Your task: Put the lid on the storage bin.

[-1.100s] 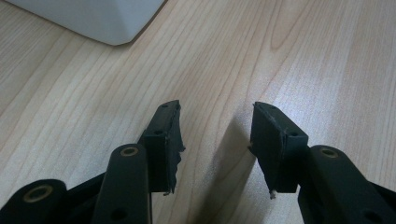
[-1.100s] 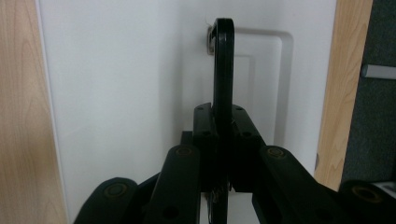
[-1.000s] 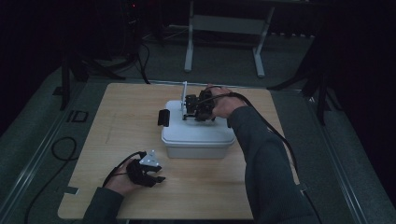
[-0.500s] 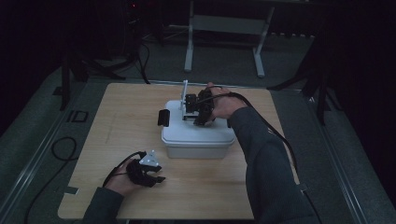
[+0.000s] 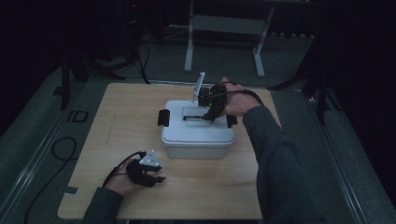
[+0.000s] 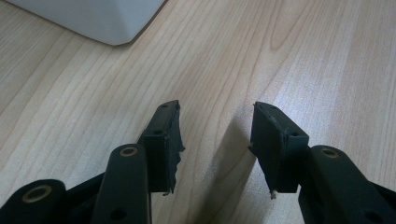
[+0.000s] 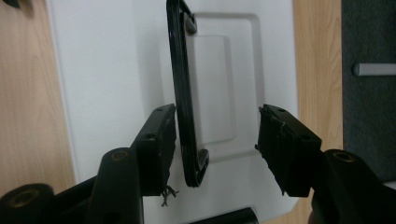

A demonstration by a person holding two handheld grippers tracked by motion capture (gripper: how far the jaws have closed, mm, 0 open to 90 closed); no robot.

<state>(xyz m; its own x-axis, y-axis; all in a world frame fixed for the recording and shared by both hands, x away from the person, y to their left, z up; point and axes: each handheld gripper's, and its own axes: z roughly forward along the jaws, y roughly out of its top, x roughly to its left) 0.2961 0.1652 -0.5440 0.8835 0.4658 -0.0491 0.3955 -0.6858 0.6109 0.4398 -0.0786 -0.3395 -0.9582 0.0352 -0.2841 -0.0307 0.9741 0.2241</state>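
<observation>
Right gripper lets go of the box handle

On the white box (image 5: 198, 130) mid-worktop (image 5: 121, 121), the right gripper (image 7: 217, 140) has just spread its fingers; the black handle (image 7: 184, 102) stands between them, close by one finger, ungripped, so the carry looks finished. The left gripper (image 6: 215, 140) rests half-open near the box's corner, holding nothing.

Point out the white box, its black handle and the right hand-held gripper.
white box (image 5: 198, 142): high view, front wall.
black handle (image 7: 182, 88): right gripper view, long bar.
right hand-held gripper (image 7: 215, 144): right gripper view, between fingertips.

A white lidded box (image 5: 198, 135) sits on the wooden table (image 5: 121, 116).
</observation>
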